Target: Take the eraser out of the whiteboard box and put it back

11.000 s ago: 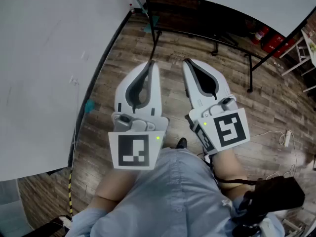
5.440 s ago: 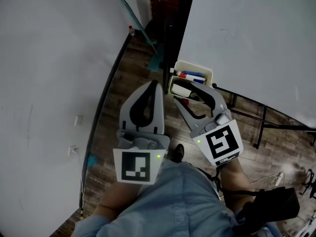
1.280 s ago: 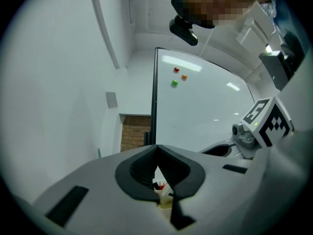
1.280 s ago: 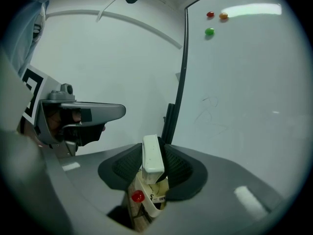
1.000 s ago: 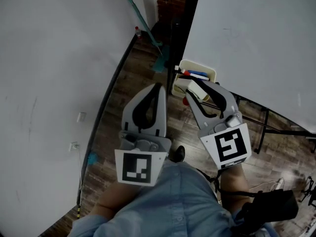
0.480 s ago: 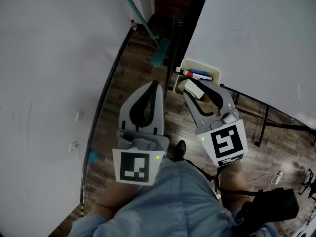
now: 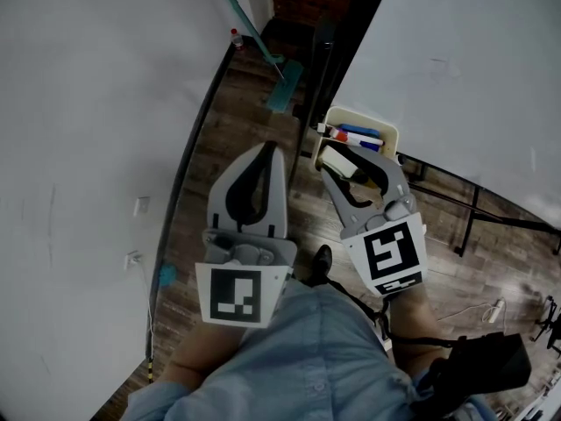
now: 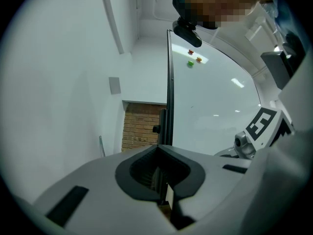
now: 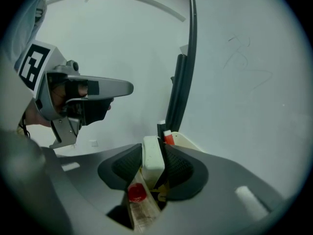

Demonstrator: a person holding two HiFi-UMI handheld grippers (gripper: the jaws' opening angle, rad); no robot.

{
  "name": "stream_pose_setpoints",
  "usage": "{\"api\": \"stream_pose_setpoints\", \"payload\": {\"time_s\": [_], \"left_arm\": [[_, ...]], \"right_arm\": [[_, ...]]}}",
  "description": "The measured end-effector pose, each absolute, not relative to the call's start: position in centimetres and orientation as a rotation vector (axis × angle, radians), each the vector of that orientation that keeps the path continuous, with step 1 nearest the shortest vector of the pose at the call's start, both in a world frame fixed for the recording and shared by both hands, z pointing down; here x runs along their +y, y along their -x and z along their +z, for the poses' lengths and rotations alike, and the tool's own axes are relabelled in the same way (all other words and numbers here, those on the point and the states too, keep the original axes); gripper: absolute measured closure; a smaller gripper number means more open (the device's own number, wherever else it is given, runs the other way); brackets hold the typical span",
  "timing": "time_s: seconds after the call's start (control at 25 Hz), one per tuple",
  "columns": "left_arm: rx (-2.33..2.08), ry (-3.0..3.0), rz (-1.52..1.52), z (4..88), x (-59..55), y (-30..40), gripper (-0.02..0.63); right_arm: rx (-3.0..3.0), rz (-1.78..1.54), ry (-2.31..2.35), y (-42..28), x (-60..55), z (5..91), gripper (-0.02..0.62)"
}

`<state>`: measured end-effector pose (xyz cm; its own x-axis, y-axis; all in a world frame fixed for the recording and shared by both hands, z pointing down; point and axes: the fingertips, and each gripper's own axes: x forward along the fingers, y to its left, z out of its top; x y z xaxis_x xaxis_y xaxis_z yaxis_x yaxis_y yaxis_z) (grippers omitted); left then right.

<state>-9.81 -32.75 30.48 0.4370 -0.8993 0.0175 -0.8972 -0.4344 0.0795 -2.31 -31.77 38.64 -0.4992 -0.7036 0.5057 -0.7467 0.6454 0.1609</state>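
Centre right of the head view: right gripper (image 7: 344, 165) is clamped on the eraser (image 9: 152, 161) at the near rim of the whiteboard box (image 7: 392, 136).
Eraser looks light, stiff-bodied and probably soft on 1 face. The 2 jaws pinch its broad flat sides, which seems a secure hold. Left gripper (image 7: 266, 153), centre frame, is closed on nothing.

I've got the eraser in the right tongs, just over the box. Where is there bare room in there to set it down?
The markers crowd the far side of the box. The near side, under the eraser in the right tongs, looks freer, though a red-capped thing lies just below, so ease down beside it.
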Motion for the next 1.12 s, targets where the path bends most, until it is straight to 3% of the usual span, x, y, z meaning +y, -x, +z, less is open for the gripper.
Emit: {"api": "stream_pose_setpoints", "payload": {"time_s": [0.68,1.12], "left_arm": [[-1.685,-2.602,-0.054,29.1,-30.8,10.0,0.601],[-1.747,-2.638,-0.1,26.2,-27.5,9.0,0.601]], "right_arm": [[-2.311,0.066,-1.1,2.7,-31.2,38.7,0.43],[-2.478,0.047,-1.17,1.7,-28.4,33.7,0.431]]}}
